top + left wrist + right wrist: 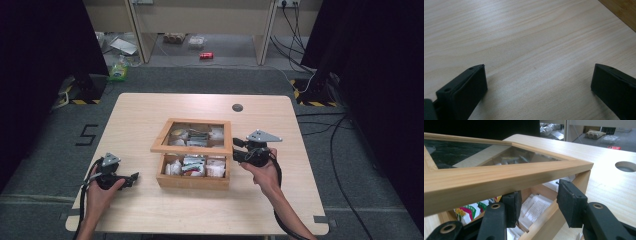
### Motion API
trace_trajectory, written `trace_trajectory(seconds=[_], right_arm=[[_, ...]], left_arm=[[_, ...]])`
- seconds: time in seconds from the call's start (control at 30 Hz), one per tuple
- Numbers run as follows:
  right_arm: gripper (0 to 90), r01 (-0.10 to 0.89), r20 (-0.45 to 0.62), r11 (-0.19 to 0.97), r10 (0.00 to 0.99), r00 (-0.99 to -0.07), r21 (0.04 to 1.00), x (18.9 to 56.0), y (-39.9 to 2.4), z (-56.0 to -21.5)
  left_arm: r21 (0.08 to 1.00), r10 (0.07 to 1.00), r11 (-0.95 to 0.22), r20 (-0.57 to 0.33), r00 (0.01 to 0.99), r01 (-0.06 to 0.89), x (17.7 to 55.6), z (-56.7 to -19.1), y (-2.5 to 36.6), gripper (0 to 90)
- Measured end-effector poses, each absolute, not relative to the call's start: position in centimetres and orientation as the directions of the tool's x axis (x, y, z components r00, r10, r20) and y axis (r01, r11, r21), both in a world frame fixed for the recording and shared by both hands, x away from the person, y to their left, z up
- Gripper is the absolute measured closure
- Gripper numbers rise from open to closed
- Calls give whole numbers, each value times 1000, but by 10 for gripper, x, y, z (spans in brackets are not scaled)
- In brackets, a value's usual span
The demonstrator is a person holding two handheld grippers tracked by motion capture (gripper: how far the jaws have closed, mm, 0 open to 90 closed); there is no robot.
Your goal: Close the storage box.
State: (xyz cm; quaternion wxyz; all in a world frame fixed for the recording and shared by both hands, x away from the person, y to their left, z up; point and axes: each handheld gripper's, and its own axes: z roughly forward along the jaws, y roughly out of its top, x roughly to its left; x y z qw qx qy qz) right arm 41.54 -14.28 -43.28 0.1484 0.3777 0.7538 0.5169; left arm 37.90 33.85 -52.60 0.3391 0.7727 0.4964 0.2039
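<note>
High view: pale wooden table point(150, 210) with a shallow rectangular wooden box point(193, 181) near its middle, glass-paned wooden lid point(192, 136) raised and tilted back. Small white packets and one colourful printed packet point(192, 166) lying in the box's compartments. Round cable hole point(237, 107) in the table beyond the box.

Left claw point(131, 178) held low over the table by the left hand point(100, 187), well apart from the box, which sat off ahead of its tips. Seen from the left gripper view: left claw point(537, 85) with jaws spread wide, nothing between them but bare wood grain; a corner of the wooden box point(624, 12) at the upper right edge.

Right claw point(235, 150) held by the right hand point(265, 172) right at the box's side, just under the lifted lid's corner. Seen from the right gripper view: right claw point(537, 202) partly apart, straddling the box's side wall point(544, 222), one jaw inside the box over the packets, the other outside. Lid frame point(506, 177) passing directly above both jaws; could not tell whether touching them. White folded packets point(536, 207) just ahead of the inner jaw, the colourful packet point(471, 211) off to its left. Cable hole point(625, 166) ahead and to the right.

Floor beyond the table: green bottle point(119, 70), red can point(206, 55), loose cables.
</note>
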Motion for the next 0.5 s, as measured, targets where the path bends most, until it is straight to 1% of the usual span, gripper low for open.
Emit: trace_trajectory(seconds=[0.1, 0.27, 0.5], right_arm=[[547, 423, 168, 186, 723, -670, 887, 414, -143, -436], [547, 412, 135, 213, 731, -669, 886, 410, -142, -440], [548, 427, 134, 222, 740, -659, 876, 406, -144, -448]], left_arm=[[727, 905, -277, -22, 424, 629, 379, -526, 338, 0], [726, 905, -277, -21, 424, 629, 379, -526, 338, 0], [726, 906, -276, -22, 423, 629, 379, -526, 338, 0]])
